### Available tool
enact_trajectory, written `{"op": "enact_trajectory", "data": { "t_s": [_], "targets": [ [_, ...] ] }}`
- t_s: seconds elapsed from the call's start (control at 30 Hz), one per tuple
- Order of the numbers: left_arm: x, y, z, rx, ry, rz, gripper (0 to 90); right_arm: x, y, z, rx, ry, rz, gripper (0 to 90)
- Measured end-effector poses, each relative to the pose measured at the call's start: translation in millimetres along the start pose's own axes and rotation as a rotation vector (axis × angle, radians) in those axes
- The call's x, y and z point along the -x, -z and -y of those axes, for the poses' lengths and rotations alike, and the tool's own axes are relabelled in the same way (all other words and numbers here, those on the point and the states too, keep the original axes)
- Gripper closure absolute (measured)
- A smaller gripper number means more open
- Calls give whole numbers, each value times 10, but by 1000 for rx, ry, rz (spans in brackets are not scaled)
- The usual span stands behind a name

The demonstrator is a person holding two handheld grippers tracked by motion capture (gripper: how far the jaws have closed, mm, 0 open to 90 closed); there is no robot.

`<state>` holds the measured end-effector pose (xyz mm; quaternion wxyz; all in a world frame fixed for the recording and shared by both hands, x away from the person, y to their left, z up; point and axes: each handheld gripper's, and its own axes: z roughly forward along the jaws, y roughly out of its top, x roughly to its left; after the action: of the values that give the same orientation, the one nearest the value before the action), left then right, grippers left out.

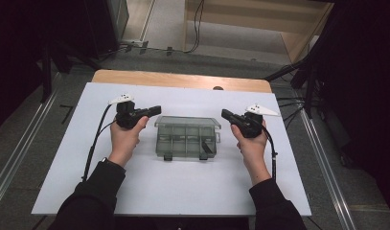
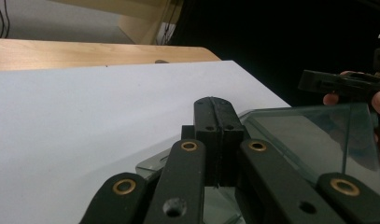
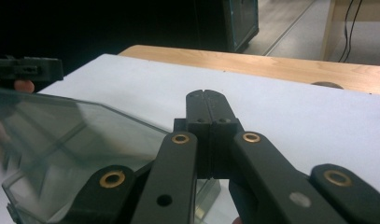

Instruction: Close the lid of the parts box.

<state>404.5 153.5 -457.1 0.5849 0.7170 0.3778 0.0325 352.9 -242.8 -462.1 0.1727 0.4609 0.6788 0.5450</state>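
A clear smoky plastic organiser box (image 1: 187, 136) with a closed lid and inner compartments lies in the middle of the white table top (image 1: 173, 184). My left gripper (image 1: 156, 110) hovers by the box's far left corner, jaws shut with nothing in them, pointing right. My right gripper (image 1: 224, 114) is at the far right corner, also shut on nothing, pointing left. In the left gripper view my shut jaws (image 2: 217, 103) hang over the box lid (image 2: 313, 135), with the right gripper (image 2: 339, 85) beyond. The right gripper view has my shut jaws (image 3: 205, 96) above the lid (image 3: 71, 135).
The white sheet covers a wooden table whose bare far edge (image 1: 183, 79) shows. Black cables (image 1: 94, 143) trail from both grippers. Metal floor rails (image 1: 17, 153) run along both sides, and a wooden frame (image 1: 259, 19) stands beyond the table.
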Motion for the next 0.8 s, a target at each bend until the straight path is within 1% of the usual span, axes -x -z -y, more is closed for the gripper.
{"op": "enact_trajectory", "data": {
  "t_s": [0.03, 0.07, 0.17, 0.2, 0.33, 0.47, 0.53, 0.63, 0.8],
  "targets": [
    [9, 9, 12, 2, -2, 3, 894, -3, 3, 13, 0, 8, 1, 874],
    [22, 17, 26, 4, -6, 7, 894, -13, 10, 27, -1, 4, 3, 874],
    [53, 37, 59, 7, -10, 16, 894, -32, 25, 71, 0, 13, 5, 874],
    [67, 45, 69, 6, -19, 17, 894, -38, 27, 82, 0, 15, 5, 874],
    [116, 78, 125, 7, -29, 28, 894, -79, 46, 130, -2, 27, 3, 874],
    [169, 117, 206, 13, -30, 48, 894, -131, 71, 179, -4, 47, 3, 873],
    [201, 135, 253, 19, -27, 51, 894, -158, 85, 207, -5, 54, 3, 873],
    [241, 165, 309, 17, -44, 49, 894, -190, 103, 248, -8, 70, 3, 873],
    [306, 217, 388, 21, -47, 50, 894, -230, 138, 315, -12, 69, 1, 873]
  ]
}}
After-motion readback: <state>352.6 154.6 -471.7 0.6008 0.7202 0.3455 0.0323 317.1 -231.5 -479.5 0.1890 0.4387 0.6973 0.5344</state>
